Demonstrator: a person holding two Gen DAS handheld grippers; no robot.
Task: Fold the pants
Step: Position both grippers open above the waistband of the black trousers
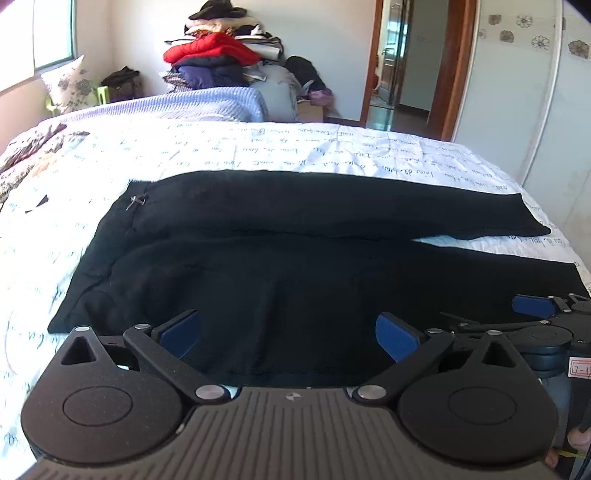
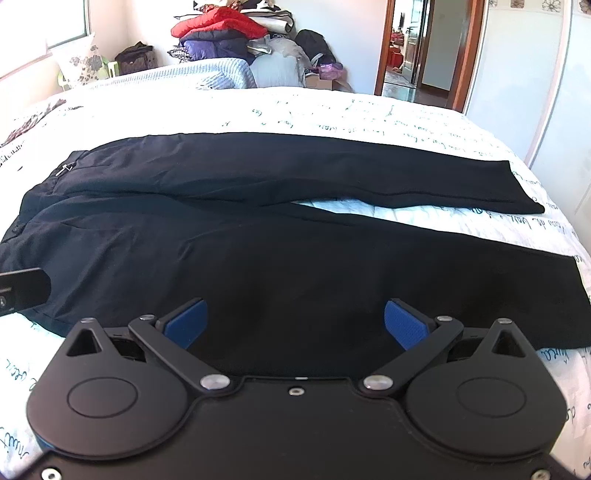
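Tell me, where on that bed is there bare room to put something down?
Bare quilt lies beyond the black pants, up to the folded blue blanket. A thin wedge of sheet shows between the two legs. Left of the waistband is open too. The clothes pile behind is crowded.

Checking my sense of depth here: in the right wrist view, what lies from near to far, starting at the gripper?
Right gripper → black pants → white bedspread → blue blanket → pile of clothes.

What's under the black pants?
The black pants lie flat on a white bedspread with writing printed on it. It shows between the two legs; the part beneath the fabric is hidden.
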